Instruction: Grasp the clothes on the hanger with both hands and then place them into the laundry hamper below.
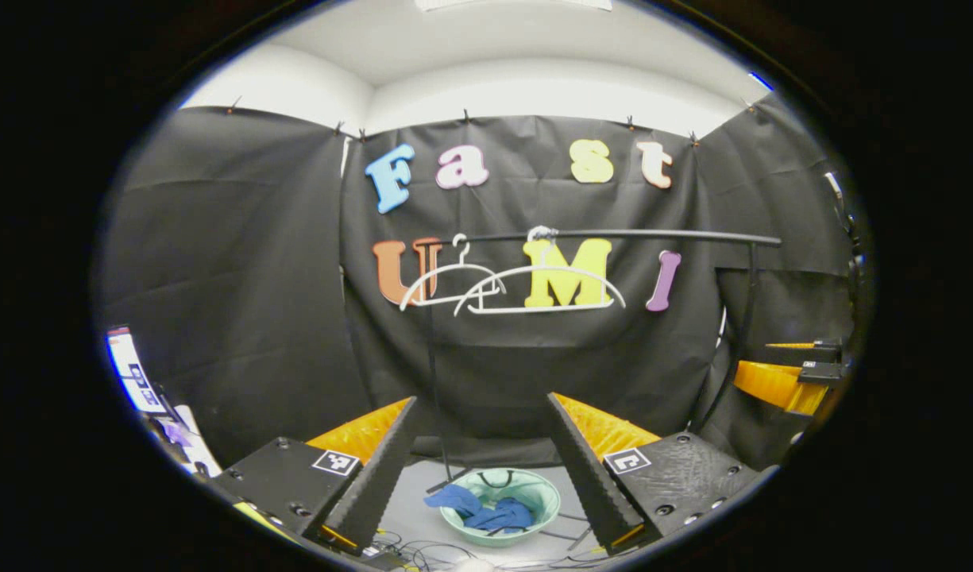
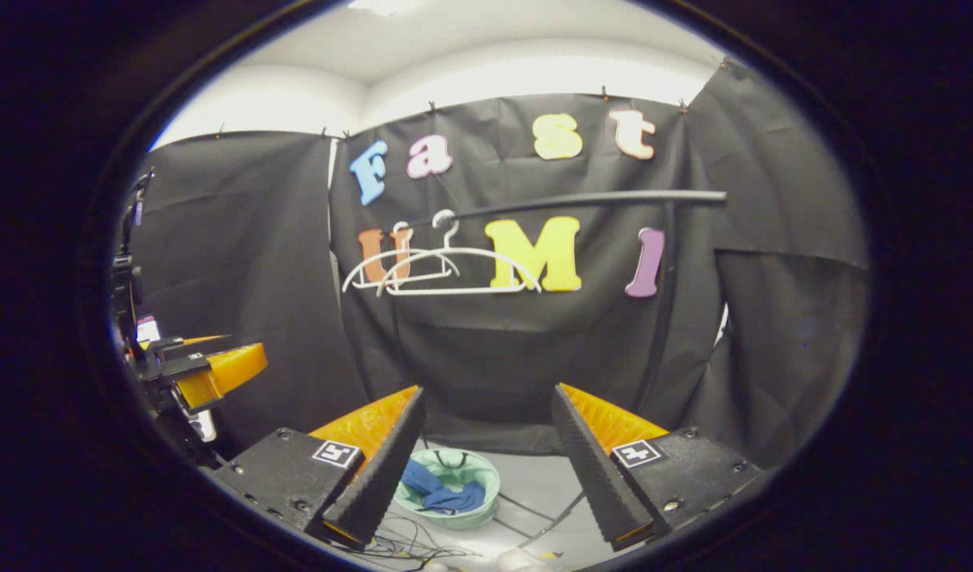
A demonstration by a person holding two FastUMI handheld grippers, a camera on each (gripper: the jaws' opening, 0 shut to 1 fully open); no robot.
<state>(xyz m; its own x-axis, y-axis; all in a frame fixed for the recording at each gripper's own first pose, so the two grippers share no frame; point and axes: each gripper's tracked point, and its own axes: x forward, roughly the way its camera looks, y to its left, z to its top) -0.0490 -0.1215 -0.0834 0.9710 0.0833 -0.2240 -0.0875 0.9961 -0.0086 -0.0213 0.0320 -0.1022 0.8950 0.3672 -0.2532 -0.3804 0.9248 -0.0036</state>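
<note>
I'm working in a recording booth, not a home: black cloth walls pinned below a white ceiling, a clothes rail, cables across the floor.

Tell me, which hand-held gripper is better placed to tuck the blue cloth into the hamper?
Probably the left hand-held gripper: the hamper lies centred between its open fingers, off-centre for the right hand-held gripper.
</note>
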